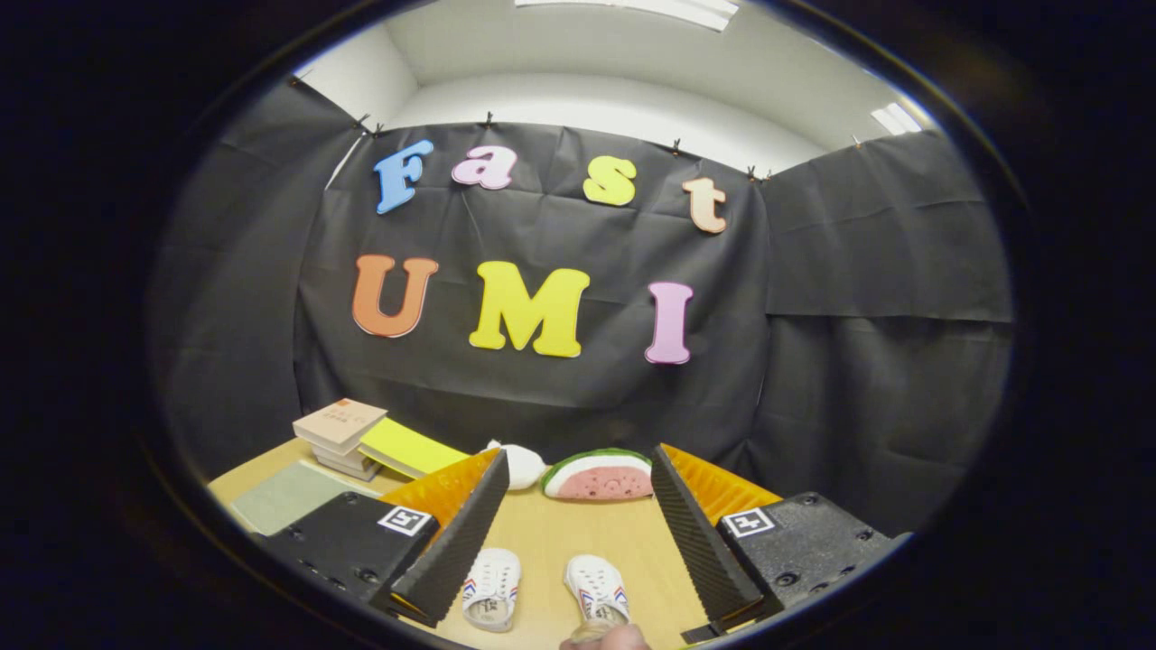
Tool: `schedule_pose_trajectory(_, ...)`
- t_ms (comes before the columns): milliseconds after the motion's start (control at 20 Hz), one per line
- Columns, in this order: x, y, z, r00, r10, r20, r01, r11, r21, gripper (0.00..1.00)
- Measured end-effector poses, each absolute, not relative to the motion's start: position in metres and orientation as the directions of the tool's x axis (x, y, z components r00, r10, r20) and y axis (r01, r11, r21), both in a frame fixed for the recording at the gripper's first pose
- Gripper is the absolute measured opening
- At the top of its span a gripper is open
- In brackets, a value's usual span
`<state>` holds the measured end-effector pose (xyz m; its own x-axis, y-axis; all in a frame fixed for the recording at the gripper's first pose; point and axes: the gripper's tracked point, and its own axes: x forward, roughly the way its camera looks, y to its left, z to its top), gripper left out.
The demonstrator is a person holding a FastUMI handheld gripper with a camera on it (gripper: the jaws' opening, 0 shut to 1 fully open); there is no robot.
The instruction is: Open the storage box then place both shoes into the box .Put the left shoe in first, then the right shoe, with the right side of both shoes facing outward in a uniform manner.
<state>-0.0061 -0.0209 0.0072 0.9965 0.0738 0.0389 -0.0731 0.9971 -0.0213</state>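
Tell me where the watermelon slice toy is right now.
In the gripper view the watermelon slice toy lies at the table's far edge against the black cloth, beyond the open gripper and past the two white shoes.

gripper (578,533): fingers (456,542) spread wide apart; gripping nothing | fingertip of a hand (607,637) below them
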Motion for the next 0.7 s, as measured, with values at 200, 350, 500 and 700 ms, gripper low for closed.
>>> schedule_pose_trajectory(200, -0.006, -0.018, 0.003, 0.991, 0.128, 0.025, -0.127, 0.991, -0.042, 1.00)
schedule_pose_trajectory(350, -0.010, -0.015, -0.001, 0.985, 0.173, 0.016, -0.172, 0.983, -0.060, 1.00)
schedule_pose_trajectory(500, -0.015, -0.006, -0.002, 0.968, 0.251, -0.001, -0.251, 0.967, -0.036, 1.00)
schedule_pose_trajectory(700, -0.023, 0.011, -0.031, 0.923, 0.378, -0.072, -0.377, 0.926, 0.027, 1.00)
